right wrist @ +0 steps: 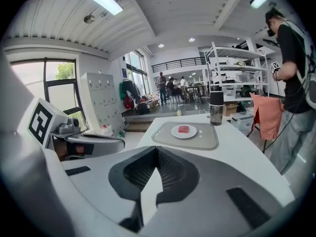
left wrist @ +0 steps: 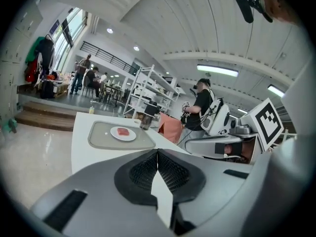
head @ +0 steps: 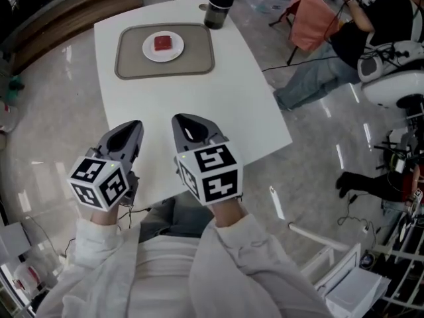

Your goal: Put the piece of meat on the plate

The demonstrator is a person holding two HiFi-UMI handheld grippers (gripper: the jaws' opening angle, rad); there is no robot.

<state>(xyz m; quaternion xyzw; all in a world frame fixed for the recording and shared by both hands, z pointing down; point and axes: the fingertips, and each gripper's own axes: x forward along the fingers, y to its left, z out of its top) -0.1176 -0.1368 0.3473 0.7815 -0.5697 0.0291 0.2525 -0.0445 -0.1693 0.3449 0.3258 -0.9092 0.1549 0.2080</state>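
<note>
I hold my left gripper (head: pixel 132 130) and my right gripper (head: pixel 182 123) side by side over the 6 o'clock edge of the white counter (head: pixel 225 105), both pointing toward 12 o'clock and tipped a little downward. My left gripper's jaws are clenched, their ribbed pads meeting along one line with nothing between them. My right gripper's jaws are clenched the same way, pad against pad, and hold nothing.

The piece of meat (head: pixel 163 43), a small red block, lies in the middle of a round white plate (head: pixel 173 53). The plate sits on a grey rectangular tray (head: pixel 199 61) toward the 12 o'clock end of the counter, well apart from both grippers. A dark bottle (head: pixel 218 5) stands upright at about 1 o'clock from the plate, just beyond the tray's far corner.

Off the counter, at 2 o'clock in the head view, a person (head: pixel 344 45) in a dark top sits beside an orange cloth (head: pixel 311 15). The floor around the counter is pale and glossy.
</note>
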